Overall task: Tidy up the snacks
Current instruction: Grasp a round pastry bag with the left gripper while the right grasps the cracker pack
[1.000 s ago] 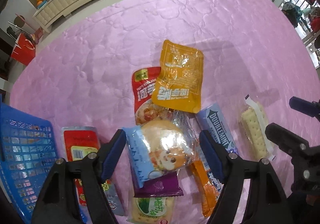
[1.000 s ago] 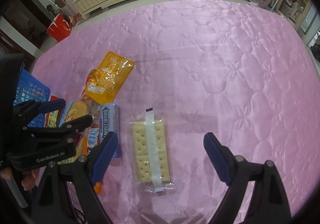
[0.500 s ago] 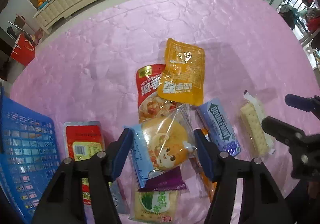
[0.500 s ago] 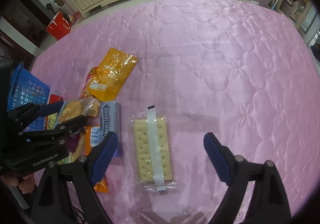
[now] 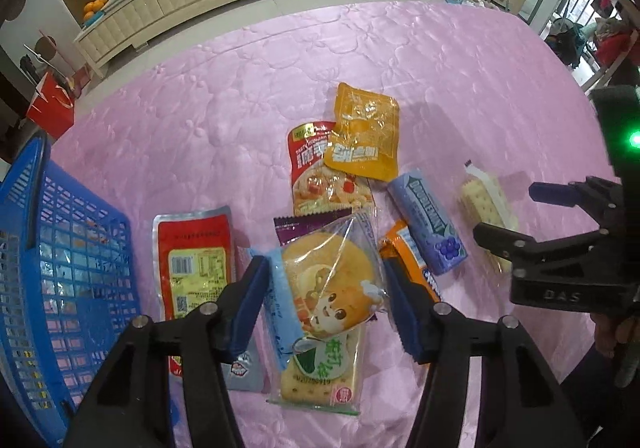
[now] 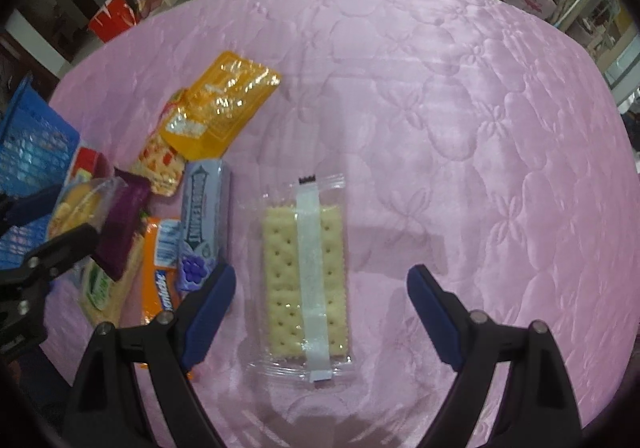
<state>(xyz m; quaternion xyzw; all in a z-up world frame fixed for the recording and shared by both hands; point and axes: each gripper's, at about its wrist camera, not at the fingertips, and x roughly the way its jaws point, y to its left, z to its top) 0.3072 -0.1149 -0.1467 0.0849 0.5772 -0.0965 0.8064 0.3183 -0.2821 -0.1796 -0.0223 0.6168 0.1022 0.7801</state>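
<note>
The blue gum pack (image 5: pixel 428 224) reads "DOUBLEMINT". Left of it, the left gripper (image 5: pixel 324 300) is closing on a clear-wrapped round cake with a cartoon face (image 5: pixel 326 288). Right of it, the right gripper (image 6: pixel 320 288) hangs spread over a clear-wrapped cracker pack (image 6: pixel 304 280) on the pink bench (image 6: pixel 460 120).
</note>
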